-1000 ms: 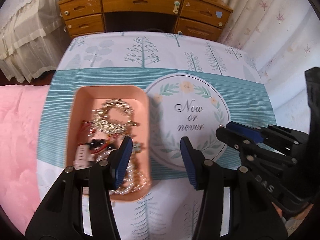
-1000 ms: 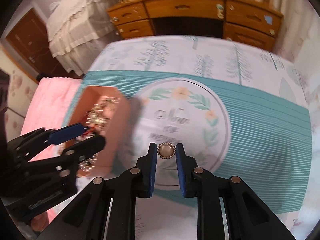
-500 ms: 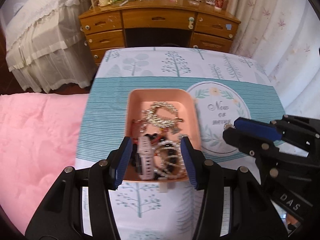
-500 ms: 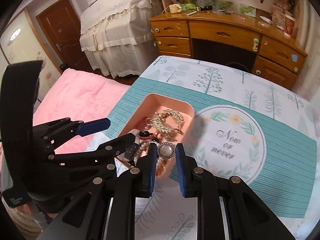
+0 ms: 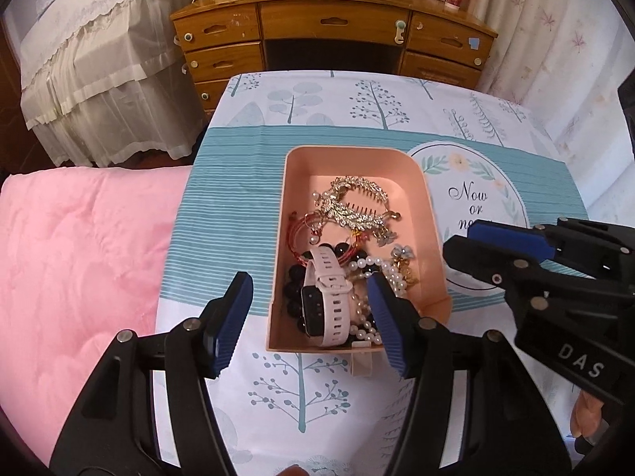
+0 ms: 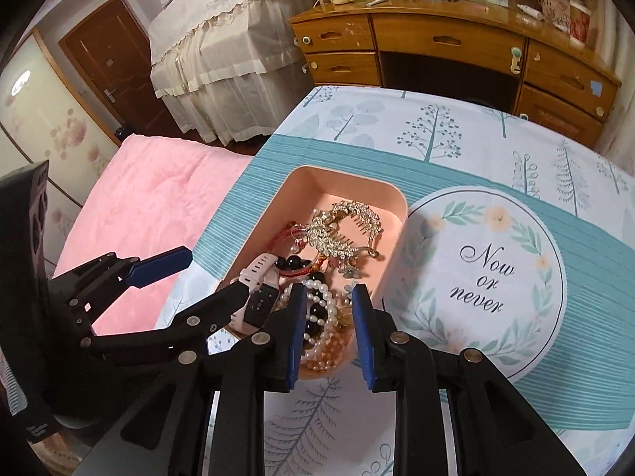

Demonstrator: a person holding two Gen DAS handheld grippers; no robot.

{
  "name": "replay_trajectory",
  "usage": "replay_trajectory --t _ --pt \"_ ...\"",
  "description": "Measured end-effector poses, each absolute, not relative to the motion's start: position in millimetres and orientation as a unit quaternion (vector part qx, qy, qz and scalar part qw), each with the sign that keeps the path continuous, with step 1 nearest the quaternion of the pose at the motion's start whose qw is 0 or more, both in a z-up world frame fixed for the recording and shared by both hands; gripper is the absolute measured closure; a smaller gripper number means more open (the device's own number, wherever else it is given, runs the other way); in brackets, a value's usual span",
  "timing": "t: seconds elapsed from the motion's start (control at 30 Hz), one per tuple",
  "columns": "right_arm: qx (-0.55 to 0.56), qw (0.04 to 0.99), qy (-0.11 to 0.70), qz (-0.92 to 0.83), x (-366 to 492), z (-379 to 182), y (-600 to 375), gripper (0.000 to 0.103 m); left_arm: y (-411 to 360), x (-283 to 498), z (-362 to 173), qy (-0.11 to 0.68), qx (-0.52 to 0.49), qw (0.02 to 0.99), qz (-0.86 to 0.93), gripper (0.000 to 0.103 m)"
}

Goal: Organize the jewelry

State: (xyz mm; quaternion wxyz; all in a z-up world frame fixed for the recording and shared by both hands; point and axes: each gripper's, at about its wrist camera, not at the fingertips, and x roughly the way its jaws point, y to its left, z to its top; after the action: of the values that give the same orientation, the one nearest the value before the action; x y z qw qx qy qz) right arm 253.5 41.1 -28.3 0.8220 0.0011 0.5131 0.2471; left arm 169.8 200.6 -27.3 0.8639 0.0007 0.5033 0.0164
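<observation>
my left claw [image 5: 309,313] hangs nearest me, over the near end of the pink tray [image 5: 278,261]. its 2 blue pads stand wide and have just been opening further; they press on nothing. between them, down in the tray, i see the pink watch [image 5: 327,297], but the pads are above it and do not touch it.

my right claw [image 6: 326,329] hovers over the tray's near right corner, tilted downward. its jaws have just been opening too, and the gap is narrow. nothing sits between the pads; through the gap i see the pearl strands [image 6: 321,317] heaped in the tray below. i cannot pick out the round pearl brooch among the pile.

a little further in, black beads [image 5: 295,285] lie against the watch strap, with a red bangle [image 5: 297,234] just beyond them. past that, at the tray's middle, lies a gold rhinestone hair comb [image 5: 349,206] with its teeth pointing away from me.

the tray rests on a tablecloth [image 5: 317,111] with teal stripes and printed trees, just beside the round "now or never" wreath print [image 6: 480,277]. a pink quilt [image 5: 79,258] spreads to the left of the table. far back stands a wooden desk [image 5: 333,27] with drawers, and a white lace-draped bed [image 5: 91,59] to its left.
</observation>
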Motion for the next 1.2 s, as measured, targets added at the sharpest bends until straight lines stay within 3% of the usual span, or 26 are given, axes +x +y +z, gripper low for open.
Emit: replay_trajectory --t 0.53,0.6,0.67,0.83,0.97,1.2 --pt "-0.004 0.856 0.466 0.223 175.5 -14.9 -32.8 0.079 142.7 128.3 -22.0 0.478 0.015 0.878 -0.014 0.046" --pt "0.005 0.862 0.461 0.212 164.3 -13.0 -47.7 0.076 130.8 119.9 -20.1 0.468 0.024 0.883 -0.012 0.046" --pt "0.015 0.870 0.451 0.197 152.2 -10.7 -63.6 0.064 122.2 111.7 -18.0 0.458 0.027 0.888 -0.013 0.046" --pt "0.027 0.898 0.412 0.154 112.0 -4.2 -97.1 0.063 98.2 88.7 -15.5 0.434 0.023 0.900 -0.015 0.046" --pt "0.045 0.909 0.394 0.131 80.7 -6.4 -115.0 0.063 78.0 66.9 -20.0 0.419 0.013 0.908 -0.017 0.036" --pt "0.053 0.926 0.364 0.090 29.3 -24.8 -135.6 0.063 49.7 39.6 -30.8 0.400 0.009 0.916 -0.015 0.032"
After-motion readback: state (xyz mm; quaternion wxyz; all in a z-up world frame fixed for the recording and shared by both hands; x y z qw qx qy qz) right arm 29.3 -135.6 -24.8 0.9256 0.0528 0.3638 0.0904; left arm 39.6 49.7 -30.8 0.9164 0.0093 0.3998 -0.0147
